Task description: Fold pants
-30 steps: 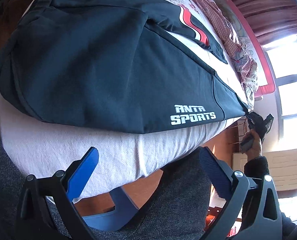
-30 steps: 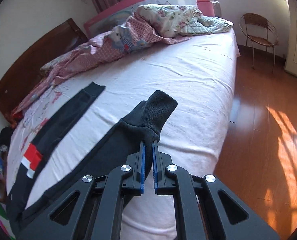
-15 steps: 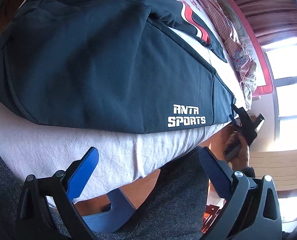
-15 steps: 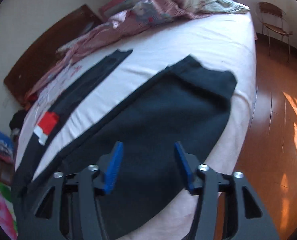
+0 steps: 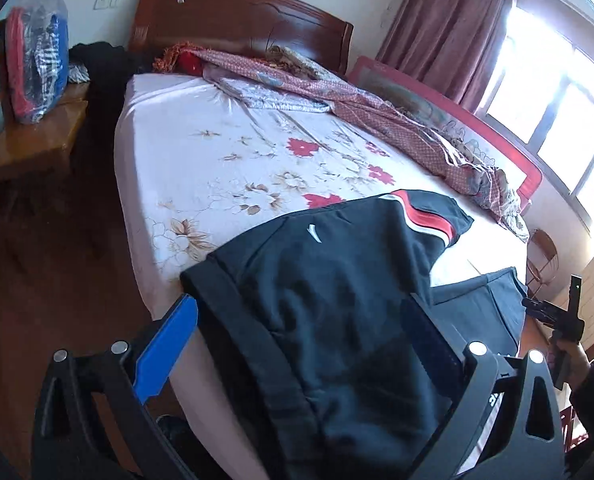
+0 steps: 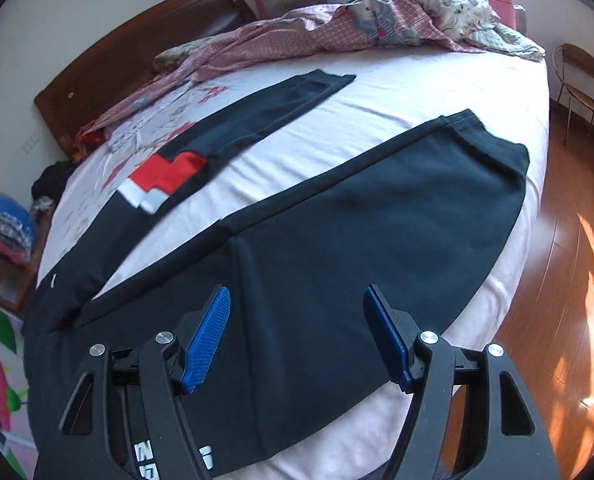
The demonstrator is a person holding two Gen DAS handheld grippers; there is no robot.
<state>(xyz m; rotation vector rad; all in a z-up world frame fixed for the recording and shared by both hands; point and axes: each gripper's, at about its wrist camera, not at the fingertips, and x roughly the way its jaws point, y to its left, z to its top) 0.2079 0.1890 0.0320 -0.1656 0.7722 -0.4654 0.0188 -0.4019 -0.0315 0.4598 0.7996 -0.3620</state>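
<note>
The dark navy sweatpants with a red-and-white stripe (image 6: 337, 232) lie spread, legs apart, across the frame's centre on the white bedsheet (image 6: 377, 92), ready for folding, so the left gripper (image 5: 301, 344) and right gripper (image 6: 297, 332) hover wide open, empty.

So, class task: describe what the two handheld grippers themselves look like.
Both match: the left gripper and right gripper have black skeletal frames with triangular cut-outs, silver round pivot bolts and flat blue ribbed finger pads. No cables visible.

right gripper (image 6: 297, 336) opened — pants (image 6: 377, 216) released, flat
</note>
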